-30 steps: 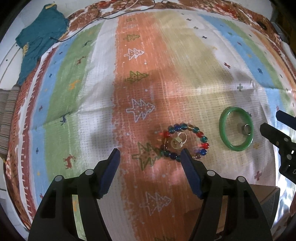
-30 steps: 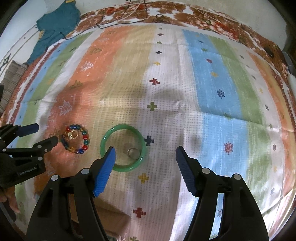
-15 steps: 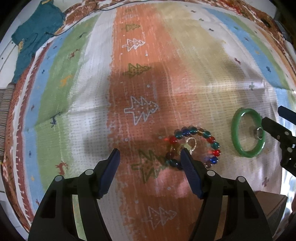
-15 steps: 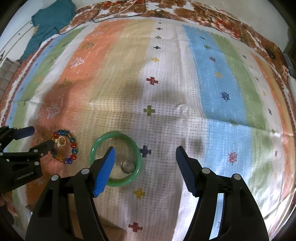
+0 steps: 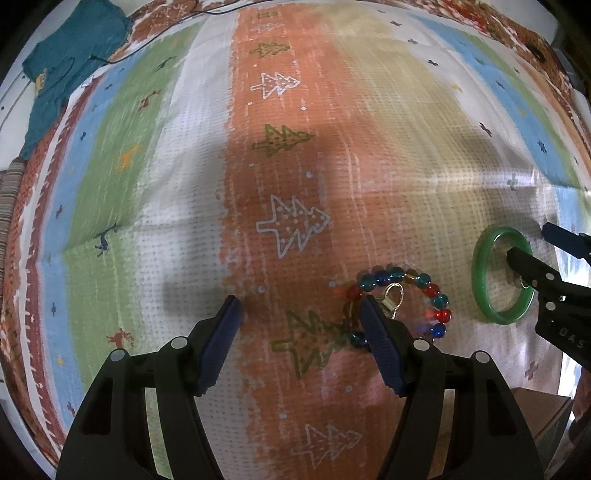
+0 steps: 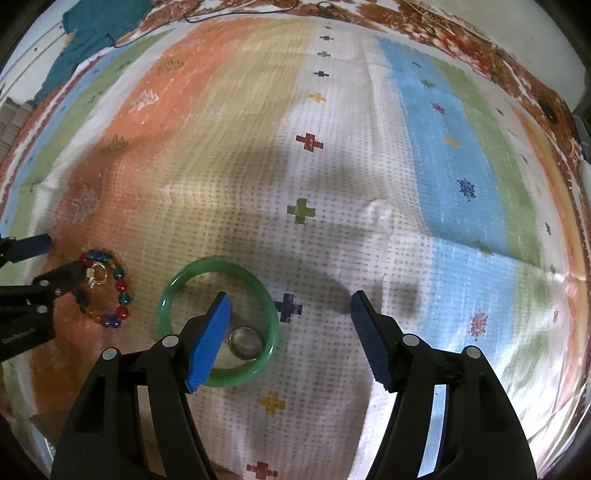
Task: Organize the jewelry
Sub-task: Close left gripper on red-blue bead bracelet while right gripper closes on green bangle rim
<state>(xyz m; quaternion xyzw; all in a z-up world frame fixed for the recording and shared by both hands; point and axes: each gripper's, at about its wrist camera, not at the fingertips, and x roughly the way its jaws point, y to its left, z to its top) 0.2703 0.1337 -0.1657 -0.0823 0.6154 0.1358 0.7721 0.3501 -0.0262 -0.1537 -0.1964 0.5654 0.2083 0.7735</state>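
A bracelet of coloured beads (image 5: pixel 424 291) with a gold clasp (image 5: pixel 392 300) lies on the striped cloth, just beyond my left gripper's right finger. My left gripper (image 5: pixel 299 314) is open and empty. A green bangle (image 5: pixel 484 291) lies to the right of the beads. In the right wrist view the bangle (image 6: pixel 177 284) has a small silver ring (image 6: pixel 244 341) inside it, and the bead bracelet (image 6: pixel 120 288) lies to its left. My right gripper (image 6: pixel 290 306) is open and empty, its left finger over the bangle.
A teal garment (image 5: pixel 70 59) and a thin dark cable (image 5: pixel 207 11) lie at the far left edge of the cloth. A brown box corner (image 5: pixel 539 406) shows at the near right. Each gripper shows in the other's view.
Both grippers have come lower and nearer to the jewelry. The bangle and beads now sit larger and closer to the fingers. Both stay open.
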